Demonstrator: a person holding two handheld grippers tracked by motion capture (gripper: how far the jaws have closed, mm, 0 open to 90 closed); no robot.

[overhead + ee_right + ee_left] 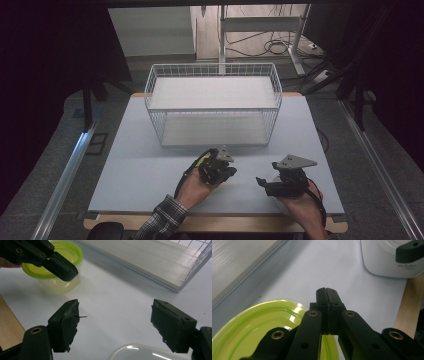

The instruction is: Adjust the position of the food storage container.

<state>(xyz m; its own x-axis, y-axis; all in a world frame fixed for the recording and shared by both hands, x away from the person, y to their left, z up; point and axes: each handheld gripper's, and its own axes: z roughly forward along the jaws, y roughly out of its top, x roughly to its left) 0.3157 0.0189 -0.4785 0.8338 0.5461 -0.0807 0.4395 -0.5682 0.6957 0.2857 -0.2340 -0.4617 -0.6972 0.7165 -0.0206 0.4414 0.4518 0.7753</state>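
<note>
ahead: wire basket (214, 102) blocks | between hands: bare table (140, 165) free

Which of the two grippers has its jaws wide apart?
The right gripper: its jaws stand spread over the table, while the left gripper has its jaws pressed together.

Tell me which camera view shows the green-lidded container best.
The right gripper view: the container shows its green lid and clear body on the table, partly behind the left gripper. The left gripper view gives a close partial look at the lid. In the high view the left hand and gripper hide it.
</note>
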